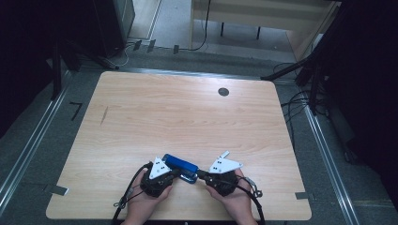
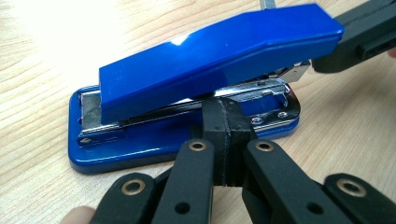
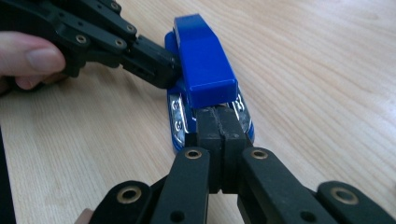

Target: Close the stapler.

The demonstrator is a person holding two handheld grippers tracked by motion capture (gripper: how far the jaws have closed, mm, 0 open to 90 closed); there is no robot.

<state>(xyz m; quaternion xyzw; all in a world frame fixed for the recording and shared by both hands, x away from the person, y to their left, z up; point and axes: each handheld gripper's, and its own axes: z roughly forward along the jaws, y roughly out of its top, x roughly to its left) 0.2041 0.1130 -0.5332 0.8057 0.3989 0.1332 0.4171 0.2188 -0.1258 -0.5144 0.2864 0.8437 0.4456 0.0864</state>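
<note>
A blue stapler (image 1: 180, 164) lies flat on the wooden table (image 1: 187, 117) near its front edge, between my two grippers. In the left gripper view, my left gripper (image 2: 227, 106) is shut, its tips pressed against the long side of the stapler (image 2: 219, 56) just under the blue top arm. The right gripper (image 2: 324, 63) reaches in at that view's upper right, by the stapler's metal end. In the right gripper view, my right gripper (image 3: 217, 114) is shut, tips against the end of the stapler (image 3: 203, 60) below the blue cover. The left gripper (image 3: 168, 70) touches its side.
A dark round grommet (image 1: 223, 92) sits in the tabletop at the far right, and a thin dark mark (image 1: 104, 115) lies at the left. Cables (image 1: 293, 101) and stands crowd the floor past the table's right edge. A hand holds each gripper at the front edge.
</note>
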